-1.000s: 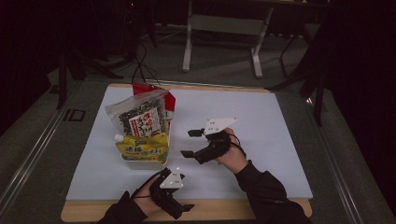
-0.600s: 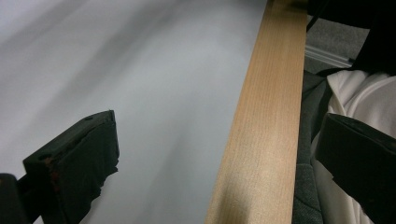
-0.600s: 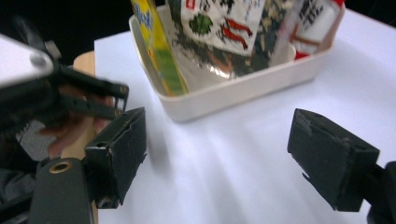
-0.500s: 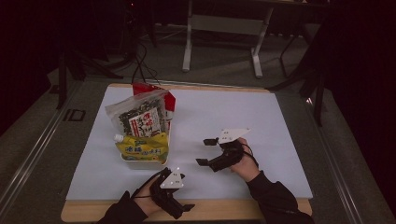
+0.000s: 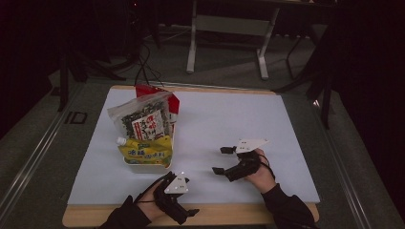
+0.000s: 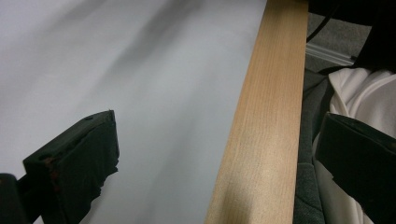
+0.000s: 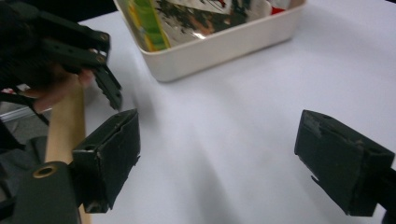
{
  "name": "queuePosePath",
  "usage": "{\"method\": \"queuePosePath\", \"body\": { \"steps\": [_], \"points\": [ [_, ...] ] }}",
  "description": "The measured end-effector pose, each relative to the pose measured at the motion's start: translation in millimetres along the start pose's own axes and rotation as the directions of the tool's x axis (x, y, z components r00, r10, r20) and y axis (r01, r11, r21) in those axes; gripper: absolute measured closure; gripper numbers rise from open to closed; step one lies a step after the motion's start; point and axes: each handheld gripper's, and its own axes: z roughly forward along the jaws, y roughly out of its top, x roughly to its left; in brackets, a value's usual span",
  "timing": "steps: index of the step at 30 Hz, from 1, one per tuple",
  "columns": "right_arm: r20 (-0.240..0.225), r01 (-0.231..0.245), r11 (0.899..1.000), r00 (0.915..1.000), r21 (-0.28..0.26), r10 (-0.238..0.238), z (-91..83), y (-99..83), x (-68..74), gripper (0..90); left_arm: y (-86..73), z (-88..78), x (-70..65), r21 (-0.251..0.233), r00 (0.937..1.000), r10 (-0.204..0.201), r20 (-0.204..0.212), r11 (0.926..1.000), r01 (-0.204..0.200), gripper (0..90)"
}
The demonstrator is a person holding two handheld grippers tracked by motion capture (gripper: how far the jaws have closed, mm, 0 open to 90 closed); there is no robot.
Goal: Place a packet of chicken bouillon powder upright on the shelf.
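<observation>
A white tray (image 5: 143, 166) at the left of the white mat (image 5: 215, 114) holds a clear bag of dark snacks (image 5: 143, 121), a yellow pouch (image 5: 145, 151) and a red bag (image 5: 154, 91). My right gripper (image 5: 218, 160) hovers low over the mat to the tray's right and points at it. Its jaws have just been opening and nothing lies between them (image 7: 217, 158). My left gripper (image 5: 187, 215) rests at the table's front edge. It is open and empty, and straddles the wooden rim (image 6: 219, 154).
The wooden table edge (image 6: 266, 116) runs along the front of the mat. A metal frame (image 5: 224, 28) stands on the dark floor beyond the table. In the right gripper view, the tray wall (image 7: 224, 46) is ahead and the left gripper (image 7: 107, 67) at the upper left.
My right gripper has moved right and toward the front edge, sinking closer to the mat and away from the tray. The left gripper has stayed where it was.
</observation>
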Motion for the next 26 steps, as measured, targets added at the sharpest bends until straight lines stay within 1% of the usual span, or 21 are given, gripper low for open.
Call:
{"method": "queuePosePath", "body": {
  "steps": [4,5,6,8,9,10,11,12,18,19,20,22,26],
  "points": [
    [0.01,-0.008,1.0,0.9999,-0.003,0.008,-4.1,-6.4,-2.0,14.2,0.2,-0.3,-0.1,0.0,1.0,0.002,0.001,1.0,-0.002,0.8],
    [0.02,-0.008,1.0,0.9998,-0.007,0.008,-5.5,-8.7,-2.1,14.3,0.2,-0.2,-0.2,0.002,1.0,0.006,-0.002,1.0,-0.006,0.8],
    [0.017,-0.012,1.0,0.9998,-0.013,0.012,-7.3,-12.1,-2.3,14.2,0.1,-0.2,-0.3,0.001,1.0,0.004,0.0,1.0,-0.004,0.8],
    [0.036,-0.006,1.0,0.9993,-0.016,0.006,-10.2,-16.5,-1.3,14.3,0.0,-0.3,-0.6,0.003,1.0,0.006,-0.003,1.0,-0.006,0.8],
    [0.039,-0.006,1.0,0.9992,-0.01,0.006,-11.2,-18.3,-1.0,14.2,0.0,-0.5,-0.8,0.004,1.0,0.007,-0.002,1.0,-0.007,0.8],
    [0.057,0.004,1.0,0.9984,-0.002,-0.004,-12.7,-20.9,-0.2,14.2,0.0,-0.6,-0.8,0.005,1.0,0.008,-0.004,1.0,-0.008,0.8],
    [0.064,0.004,1.0,0.998,0.003,-0.004,-13.5,-22.5,0.4,14.3,-0.1,-0.8,-0.8,0.003,1.0,0.007,-0.002,1.0,-0.007,0.8],
    [0.059,0.001,1.0,0.9983,0.008,-0.001,-14.5,-24.8,0.3,14.3,-0.1,-0.9,-0.8,0.003,1.0,0.006,-0.002,1.0,-0.006,0.8],
    [0.07,-0.025,0.999,0.9973,0.021,0.024,-20.1,-35.7,-0.1,14.2,-0.5,-0.9,-1.1,0.002,1.0,0.003,-0.001,1.0,-0.003,0.8],
    [0.08,-0.025,0.999,0.9965,0.024,0.023,-21.1,-37.4,0.5,14.2,-1.0,-1.0,-1.2,0.002,1.0,0.005,-0.005,1.0,-0.005,0.8],
    [0.106,-0.01,0.999,0.9943,0.039,0.005,-23.7,-40.3,0.9,14.3,-1.0,-1.5,-0.9,0.003,1.0,0.007,-0.002,1.0,-0.007,0.8],
    [0.102,-0.016,0.999,0.9947,0.037,0.013,-26.2,-42.2,-0.7,14.4,-1.0,-1.9,-0.7,0.0,1.0,0.004,-0.006,1.0,-0.004,0.8],
    [0.116,-0.02,1.0,0.9931,0.022,0.018,-30.6,-44.3,-3.1,14.5,-1.2,-2.0,-0.6,0.0,1.0,0.003,-0.004,1.0,-0.003,0.8]
  ]
}}
